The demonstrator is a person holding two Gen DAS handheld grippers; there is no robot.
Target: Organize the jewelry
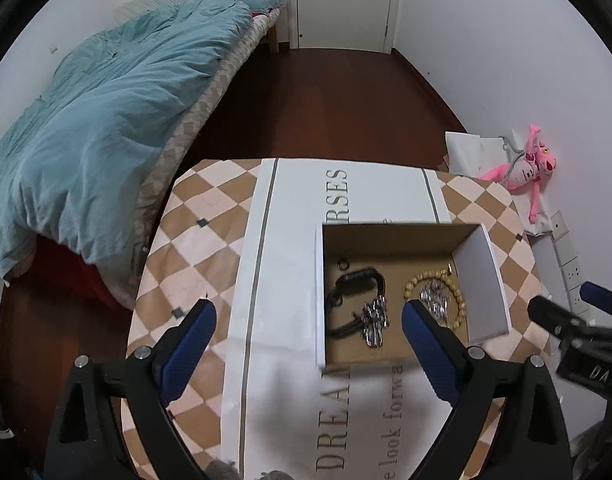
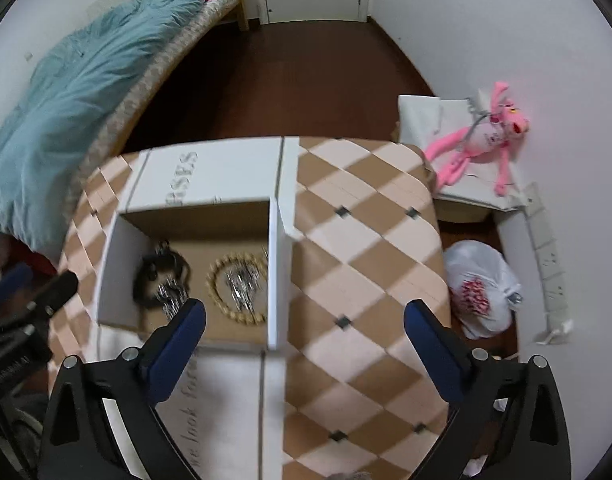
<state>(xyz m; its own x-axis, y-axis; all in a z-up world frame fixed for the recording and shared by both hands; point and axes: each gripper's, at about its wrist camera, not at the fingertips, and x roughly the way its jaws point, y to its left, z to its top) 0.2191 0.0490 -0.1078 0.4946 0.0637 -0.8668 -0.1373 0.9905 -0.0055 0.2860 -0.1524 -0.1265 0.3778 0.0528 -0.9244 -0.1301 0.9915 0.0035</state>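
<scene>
Lying inside the cardboard box (image 1: 482, 280), the bead bracelet (image 1: 458, 300) and black cord (image 1: 346, 300) look already stored. The left gripper (image 1: 308, 318) and right gripper (image 2: 303, 318) gape wide, empty; nothing seems left outside.

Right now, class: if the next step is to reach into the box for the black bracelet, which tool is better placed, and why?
Probably left. The left tool hangs open with the black bracelet between its fingers in its view. The right tool frames the box wall and tablecloth.

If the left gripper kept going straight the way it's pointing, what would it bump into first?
Probably the near edge of the open cardboard box or the white printed cloth under it. The left gripper is open and empty; depth is hard to judge here.
</scene>
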